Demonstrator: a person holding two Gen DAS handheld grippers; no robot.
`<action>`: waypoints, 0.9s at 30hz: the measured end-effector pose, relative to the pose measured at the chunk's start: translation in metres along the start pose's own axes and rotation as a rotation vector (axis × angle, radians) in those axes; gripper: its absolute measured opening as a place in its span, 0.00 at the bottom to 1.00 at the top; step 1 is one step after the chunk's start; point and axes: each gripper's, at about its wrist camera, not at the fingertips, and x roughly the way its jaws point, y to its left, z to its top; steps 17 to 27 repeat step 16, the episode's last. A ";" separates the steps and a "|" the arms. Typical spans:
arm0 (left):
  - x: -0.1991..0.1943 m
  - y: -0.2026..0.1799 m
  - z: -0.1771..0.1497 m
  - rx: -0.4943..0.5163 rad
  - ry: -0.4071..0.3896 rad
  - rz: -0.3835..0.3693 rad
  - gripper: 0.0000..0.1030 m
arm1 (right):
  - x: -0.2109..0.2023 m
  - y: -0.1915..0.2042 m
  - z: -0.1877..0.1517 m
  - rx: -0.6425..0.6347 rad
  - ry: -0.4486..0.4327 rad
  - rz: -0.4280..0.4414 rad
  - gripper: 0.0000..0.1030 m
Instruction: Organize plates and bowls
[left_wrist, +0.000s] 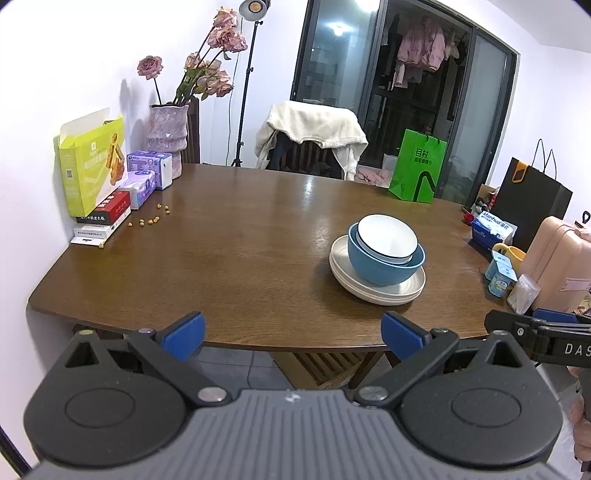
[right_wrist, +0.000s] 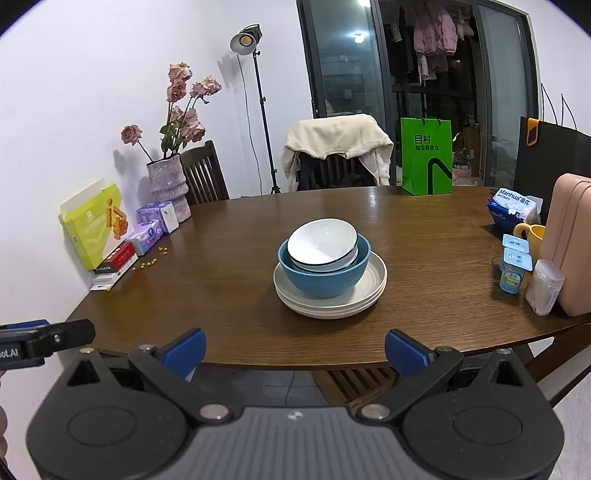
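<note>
Now both grippers, left gripper (left_wrist: 293, 338) & right gripper (right_wrist: 295, 352), hang wide open w/ nothing held, short of tabletop (right_wrist: 229, 266) edge. White bowl (right_wrist: 321, 242) sits in blue bowl (right_wrist: 325, 280) on stacked plates (right_wrist: 332, 304), mid-tabletop.

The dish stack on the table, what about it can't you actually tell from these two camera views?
- Plate count: in both views the blue bowl covers the cream plates; only rim edges show, too fine to count.
- Bowls under the white bowl: a rim peeks out below it, but the blue bowl's wall hides the rest.
- Far side of the stack: hidden by the stack itself.
- The small yellow bits: too small to identify.
</note>
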 end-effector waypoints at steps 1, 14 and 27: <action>0.001 0.000 0.000 0.000 0.001 0.000 1.00 | 0.000 0.000 0.000 0.000 0.000 0.001 1.00; 0.000 -0.003 -0.005 0.006 -0.002 -0.025 1.00 | 0.001 0.001 -0.001 0.000 0.002 0.001 1.00; 0.000 -0.003 -0.005 0.006 -0.003 -0.025 1.00 | 0.001 0.001 -0.001 0.000 0.003 0.002 1.00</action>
